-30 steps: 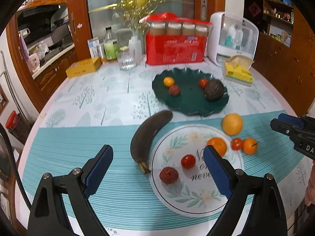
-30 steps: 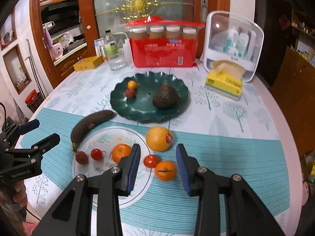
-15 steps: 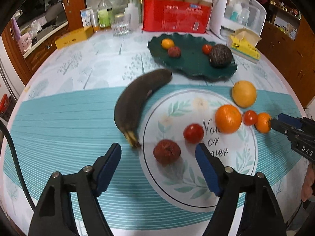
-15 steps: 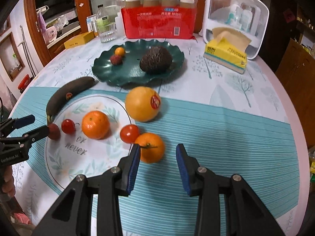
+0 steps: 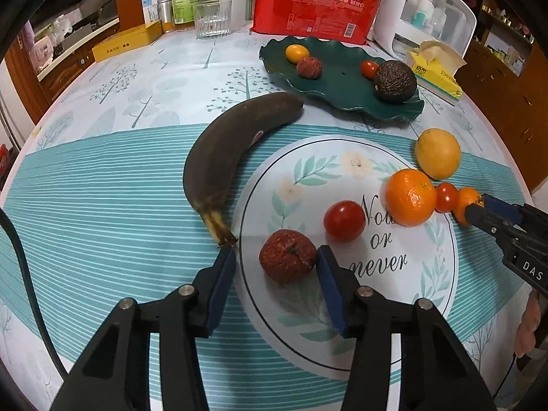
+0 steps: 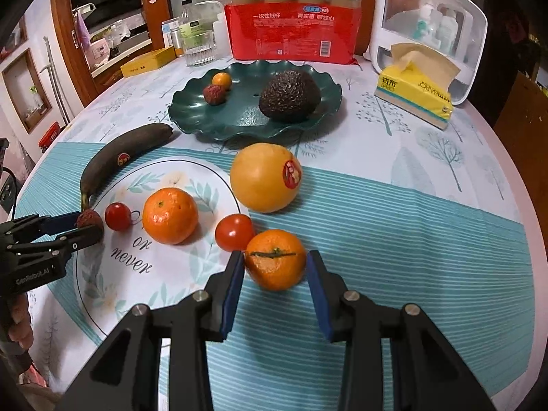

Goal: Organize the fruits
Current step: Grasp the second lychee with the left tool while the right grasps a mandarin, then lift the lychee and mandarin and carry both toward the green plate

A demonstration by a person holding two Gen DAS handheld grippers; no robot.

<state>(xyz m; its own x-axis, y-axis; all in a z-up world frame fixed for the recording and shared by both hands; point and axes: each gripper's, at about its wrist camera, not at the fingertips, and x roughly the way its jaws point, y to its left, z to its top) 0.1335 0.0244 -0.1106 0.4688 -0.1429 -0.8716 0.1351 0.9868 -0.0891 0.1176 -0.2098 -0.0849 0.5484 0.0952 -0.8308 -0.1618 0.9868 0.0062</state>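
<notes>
While my left gripper [image 5: 276,260] is closing around the lychee [image 5: 287,255] at lower centre, fingers apart, I am squaring my right gripper [image 6: 275,267], untouching, around the tangerine [image 6: 276,259].

Small orange [image 6: 275,264] between right gripper [image 6: 275,275] fingers [image 6: 234,281]

A home dining area beside a kitchen. The round table [image 6: 411,178] wears a tree-printed cloth, with a tissue box [image 6: 416,97], a drinking glass [image 6: 200,49] and a red pack of paper cups [image 6: 291,34] toward twelve o'clock. At ten o'clock, wooden cabinets [image 6: 65,34] frame a kitchen counter [image 6: 113,58].
</notes>
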